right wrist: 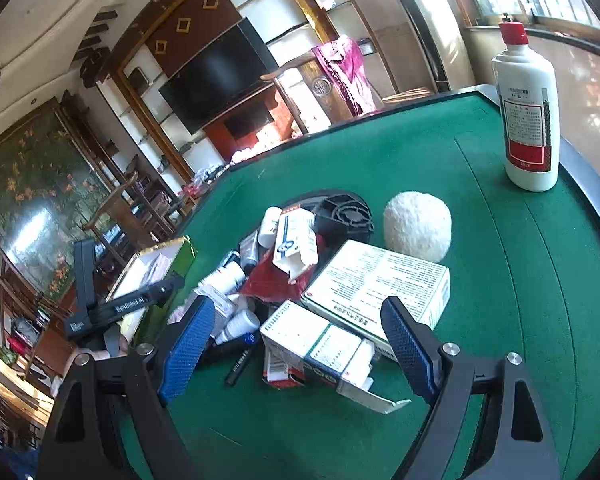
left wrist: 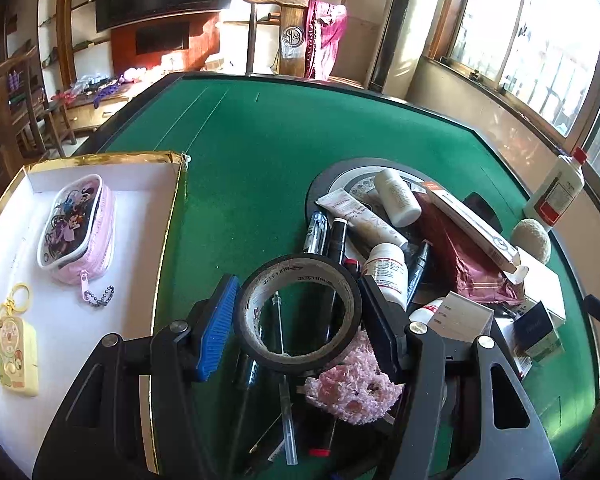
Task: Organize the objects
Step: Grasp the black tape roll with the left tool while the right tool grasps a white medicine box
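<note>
**Operator:** Between my left pads, I'm holding the roll of black tape (left wrist: pixel 298 316). My left gripper (left wrist: pixel 298 318) is clamping it across its outer rim, blue pad (left wrist: pixel 216 330) on one side, dark pad on the other, with the hole facing the camera. It's sitting above the green table (left wrist: pixel 260 152), just over the near edge of the clutter pile.

**Observer:** How is it behaving in the grip?

**Operator:** I'm judging it as light and fairly stiff. The cardboard core is keeping the ring round, so squeezing across the width seems right. The outer wrap looks smooth, so it could slip or roll if I loosen.

**Observer:** Where are you thinking of putting it?

**Operator:** I'm looking at the white tray with the gold rim (left wrist: pixel 100 159) on the left. It's already holding a pink zip pouch (left wrist: pixel 78 228) and a yellow keychain tag (left wrist: pixel 17 350), with bare floor between and around them. I'd lower it flat so it doesn't wheel away.

**Observer:** And your other hand?

**Operator:** My right gripper (right wrist: pixel 298 350) is hovering wide and empty over the small printed boxes (right wrist: pixel 320 348), touching nothing. Behind them I'm seeing a larger white box (right wrist: pixel 380 284), a fuzzy cream ball (right wrist: pixel 418 224), and a white bottle with a red cap (right wrist: pixel 528 112) standing upright, well apart near the table edge.
</note>
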Demonstrator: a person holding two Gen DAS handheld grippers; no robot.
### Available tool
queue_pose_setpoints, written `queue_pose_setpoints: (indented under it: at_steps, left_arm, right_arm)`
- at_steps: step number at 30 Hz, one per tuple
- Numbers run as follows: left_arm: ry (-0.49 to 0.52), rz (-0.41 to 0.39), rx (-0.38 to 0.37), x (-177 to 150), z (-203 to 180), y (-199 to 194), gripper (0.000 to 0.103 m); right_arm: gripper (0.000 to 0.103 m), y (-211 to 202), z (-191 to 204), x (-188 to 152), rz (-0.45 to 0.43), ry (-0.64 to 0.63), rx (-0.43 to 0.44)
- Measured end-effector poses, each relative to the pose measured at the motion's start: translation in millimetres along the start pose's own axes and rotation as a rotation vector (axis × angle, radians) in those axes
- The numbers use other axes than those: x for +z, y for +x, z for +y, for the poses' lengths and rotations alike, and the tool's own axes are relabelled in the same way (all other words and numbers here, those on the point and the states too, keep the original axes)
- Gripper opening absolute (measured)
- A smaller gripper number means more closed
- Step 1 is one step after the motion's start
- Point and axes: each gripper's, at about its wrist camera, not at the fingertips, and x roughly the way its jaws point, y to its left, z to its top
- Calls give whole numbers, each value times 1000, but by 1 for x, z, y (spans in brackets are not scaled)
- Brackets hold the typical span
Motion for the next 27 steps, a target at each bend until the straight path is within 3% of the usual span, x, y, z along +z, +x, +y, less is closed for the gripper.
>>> queue_pose_setpoints:
  at_steps: [2,6,7,10,12,13,14,16,20,27]
  left_arm:
    - [-6,-2,-11,1,1,-2,61]
    - [-8,-20,-18,1,3,-7,61]
    - [-9,-20,-21,2,3,-7,61]
    - [-14,-21,-22,2,3,-7,61]
    - [-21,-19,-26,3,5,-7,61]
    - [-22,-19,-25,3,5,-6,61]
    - [-22,-20,-24,3,5,-7,61]
    - [-23,-19,-23,3,5,-6,61]
    - [-20,-14,-20,2,5,-5,61]
    - [-27,-5,-14,3,6,-3,61]
  right_arm:
    - [86,6,-18,-7,24,63,8]
    - [86,27,-57,-23,121,286,138]
    - [86,29,-55,-25,145,304,188]
    - [86,32,-33,-34,223,299,472]
    - [86,21,-13,-34,217,203,533]
    - [86,16,-7,-32,211,160,535]
    - [86,11,-3,-30,200,117,484]
    - [87,8,1,-25,177,46,321]
    - [87,27,-1,-22,232,46,226]
    - [87,65,-9,-22,316,75,195]
